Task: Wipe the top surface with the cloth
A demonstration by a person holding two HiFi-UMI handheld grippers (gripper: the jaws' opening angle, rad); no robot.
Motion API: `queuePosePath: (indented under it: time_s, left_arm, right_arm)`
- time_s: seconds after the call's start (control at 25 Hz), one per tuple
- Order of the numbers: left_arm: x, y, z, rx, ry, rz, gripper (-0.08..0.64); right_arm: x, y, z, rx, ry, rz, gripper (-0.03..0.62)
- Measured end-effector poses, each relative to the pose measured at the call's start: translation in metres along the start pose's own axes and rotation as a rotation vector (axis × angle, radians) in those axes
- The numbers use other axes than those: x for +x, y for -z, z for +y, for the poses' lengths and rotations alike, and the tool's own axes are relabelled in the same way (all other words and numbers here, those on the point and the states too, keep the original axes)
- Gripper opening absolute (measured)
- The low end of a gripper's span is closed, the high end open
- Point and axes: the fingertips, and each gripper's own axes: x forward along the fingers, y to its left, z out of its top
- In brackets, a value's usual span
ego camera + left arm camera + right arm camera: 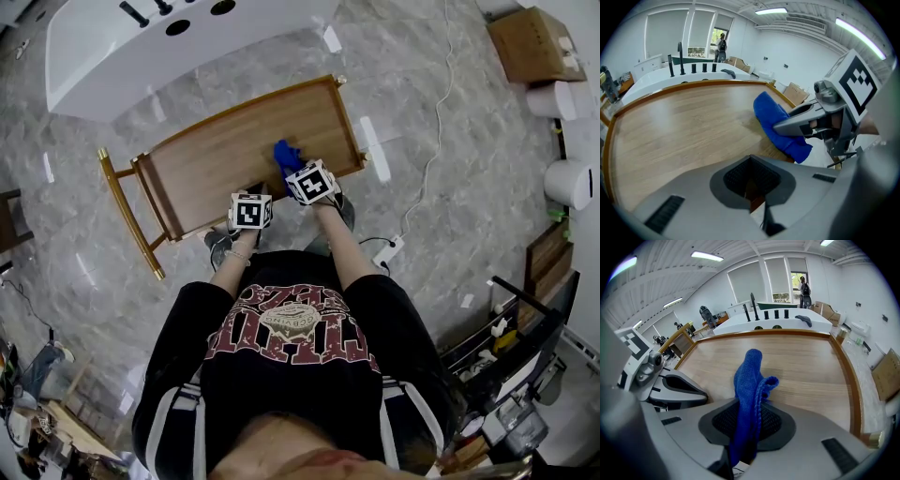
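Note:
The top surface is a light wooden tray top (225, 155) with a raised brown rim, seen also in the left gripper view (679, 126) and the right gripper view (806, 364). My right gripper (298, 172) is shut on a blue cloth (285, 155), which stands up from between its jaws (748, 380) near the top's front right edge. From the left gripper view the blue cloth (774, 119) hangs under the right gripper (799, 123), touching the wood. My left gripper (250, 199) is shut with nothing in it, just left of the right one at the front edge (751, 190).
The wooden top belongs to a cart with a gold handle (127, 211) at its left. A white counter with black taps (141, 42) stands beyond it. On the marble floor lie a power strip with cable (388, 251), a cardboard box (532, 42) and white rolls (570, 183).

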Motion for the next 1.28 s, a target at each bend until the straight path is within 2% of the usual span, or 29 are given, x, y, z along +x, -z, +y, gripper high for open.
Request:
queuePosePath:
  time_s: [0.24,1.28]
  left_arm:
    - [0.000,0.003,0.001,-0.024,0.023,0.007,0.048]
    - [-0.002,0.002,0.001,0.005,0.029,0.008,0.048]
  right_arm:
    - [-0.005,0.007,-0.012,0.024,0.003,0.020,0.089]
    - [-0.030,0.018,-0.071,0.105,0.107,0.007,0.089]
